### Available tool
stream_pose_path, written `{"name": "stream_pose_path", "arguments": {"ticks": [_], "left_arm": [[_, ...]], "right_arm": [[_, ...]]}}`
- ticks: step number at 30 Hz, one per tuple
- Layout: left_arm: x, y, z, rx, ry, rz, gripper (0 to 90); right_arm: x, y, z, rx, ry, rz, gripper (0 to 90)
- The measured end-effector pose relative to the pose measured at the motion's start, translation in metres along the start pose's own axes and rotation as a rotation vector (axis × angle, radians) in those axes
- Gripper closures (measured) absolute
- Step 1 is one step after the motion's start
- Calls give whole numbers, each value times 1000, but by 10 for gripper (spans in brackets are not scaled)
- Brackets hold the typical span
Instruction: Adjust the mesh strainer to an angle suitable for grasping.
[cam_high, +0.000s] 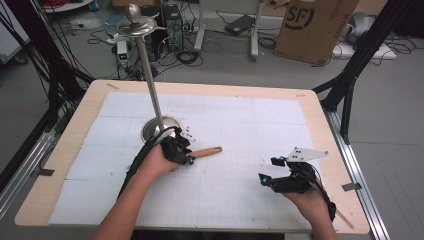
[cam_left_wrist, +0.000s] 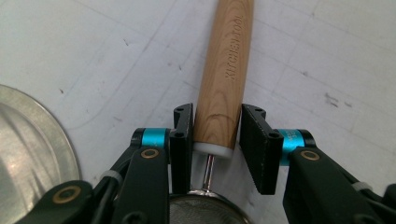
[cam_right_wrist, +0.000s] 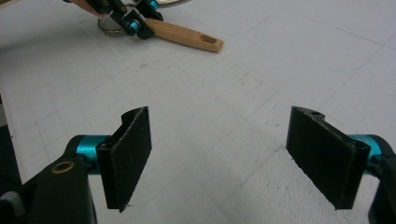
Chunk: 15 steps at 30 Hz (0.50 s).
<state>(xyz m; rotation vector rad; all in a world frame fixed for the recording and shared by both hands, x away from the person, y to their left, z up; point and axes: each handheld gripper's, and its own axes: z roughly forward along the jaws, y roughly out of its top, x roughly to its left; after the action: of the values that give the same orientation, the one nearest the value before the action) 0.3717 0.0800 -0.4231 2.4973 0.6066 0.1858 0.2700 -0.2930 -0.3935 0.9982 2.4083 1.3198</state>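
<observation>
On the white surface (cam_high: 250, 130), a tall metal stand (cam_high: 150, 75) rises. Just beside its base, the left gripper (cam_left_wrist: 215, 135) straddles the wooden handle (cam_left_wrist: 226, 70), jaws not quite closed; the handle points away. The right gripper (cam_right_wrist: 219, 154) waits farther off, jaws wide apart.

Light-brown wooden handle (cam_left_wrist: 224, 74), white-tipped

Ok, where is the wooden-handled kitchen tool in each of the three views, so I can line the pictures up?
High view: the light wooden handle lies left of centre on the white mat, pointing right from the left gripper.
Left gripper view: the handle runs up the middle, between the jaws at its white collar.
Right gripper view: the handle lies at upper left, slotted end toward the right.
Shared landmark: the round steel stand base.
</observation>
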Motion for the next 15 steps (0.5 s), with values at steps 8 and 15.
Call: {"name": "stream_pose_path", "arguments": {"ticks": [8, 15], "left_arm": [[-4, -10, -8, 9, -8, -10, 685], [-7, -24, -18, 13, -2, -10, 689]], "right_arm": [[1, 0, 1, 5, -1, -2, 217], [2, 0, 3, 11, 1, -2, 217]]}}
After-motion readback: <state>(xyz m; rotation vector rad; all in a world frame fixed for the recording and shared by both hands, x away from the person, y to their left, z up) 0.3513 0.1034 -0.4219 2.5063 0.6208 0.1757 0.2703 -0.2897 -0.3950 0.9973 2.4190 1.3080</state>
